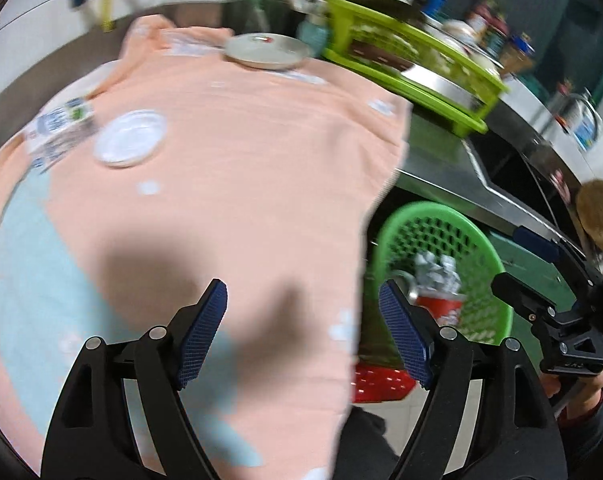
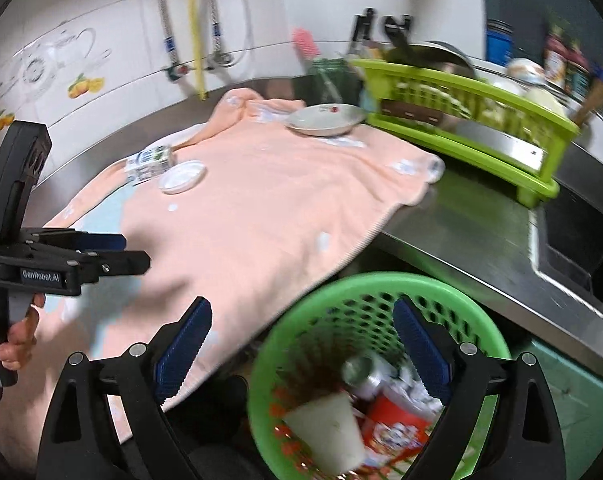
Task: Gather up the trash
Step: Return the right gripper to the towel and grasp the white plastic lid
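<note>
Trash remaining on the towel (image 2: 261, 216): a carton (image 2: 149, 162) and, touching it, a white lid (image 2: 182, 176), both near the far left edge. The green basket (image 2: 301, 300) stands below the counter edge and already holds a white cup (image 2: 327, 432), a can (image 2: 361, 372), a red wrapper (image 2: 397, 420) and crumpled paper. The right gripper (image 2: 301, 356) hangs over the basket with jaws wide and nothing between them, which suggests a drop just completed. The left gripper (image 1: 303, 332) is over the near part of the towel, likewise wide and empty, well apart from the carton. The next step is probably a reach for the carton or lid; the lid lies flat, so a low approach catching its rim would serve, while the carton offers broad sides to pinch. A metal plate (image 2: 325, 120) and dish rack (image 2: 461, 128) stand farther back.
</note>
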{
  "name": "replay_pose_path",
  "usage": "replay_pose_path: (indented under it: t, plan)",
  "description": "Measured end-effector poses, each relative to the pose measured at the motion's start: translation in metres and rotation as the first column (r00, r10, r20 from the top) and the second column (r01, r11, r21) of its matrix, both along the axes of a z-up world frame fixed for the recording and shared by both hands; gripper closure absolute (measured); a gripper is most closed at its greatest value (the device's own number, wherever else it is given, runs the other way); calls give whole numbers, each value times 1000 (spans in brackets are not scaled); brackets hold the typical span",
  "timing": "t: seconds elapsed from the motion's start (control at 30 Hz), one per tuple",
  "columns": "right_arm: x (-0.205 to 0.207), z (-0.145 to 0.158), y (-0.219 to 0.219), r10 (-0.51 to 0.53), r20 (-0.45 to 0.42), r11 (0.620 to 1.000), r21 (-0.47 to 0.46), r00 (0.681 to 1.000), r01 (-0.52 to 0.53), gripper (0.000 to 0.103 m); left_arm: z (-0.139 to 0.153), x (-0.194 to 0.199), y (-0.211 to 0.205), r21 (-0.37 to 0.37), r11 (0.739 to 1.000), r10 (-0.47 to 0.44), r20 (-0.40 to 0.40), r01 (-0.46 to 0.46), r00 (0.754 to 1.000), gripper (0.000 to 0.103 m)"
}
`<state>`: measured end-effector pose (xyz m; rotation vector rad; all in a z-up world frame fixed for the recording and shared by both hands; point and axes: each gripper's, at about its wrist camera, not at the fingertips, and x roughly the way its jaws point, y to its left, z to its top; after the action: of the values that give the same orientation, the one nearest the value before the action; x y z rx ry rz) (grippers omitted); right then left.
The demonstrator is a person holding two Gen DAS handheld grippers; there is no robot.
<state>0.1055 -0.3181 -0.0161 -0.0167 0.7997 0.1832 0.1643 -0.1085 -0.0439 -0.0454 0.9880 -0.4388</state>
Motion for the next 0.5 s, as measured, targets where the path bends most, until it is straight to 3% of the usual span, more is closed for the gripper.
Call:
replay_pose_path:
  t: [0.17,0.5]
  plan:
    - [27,-5,36,67,-13,998,1,998,-67,14,3,12,60,6,995,104,9,-104,995,25]
    - [99,-22,119,204,-63,979,2,977,-204,14,2,31,164,4,959,282,18,-283,959,24]
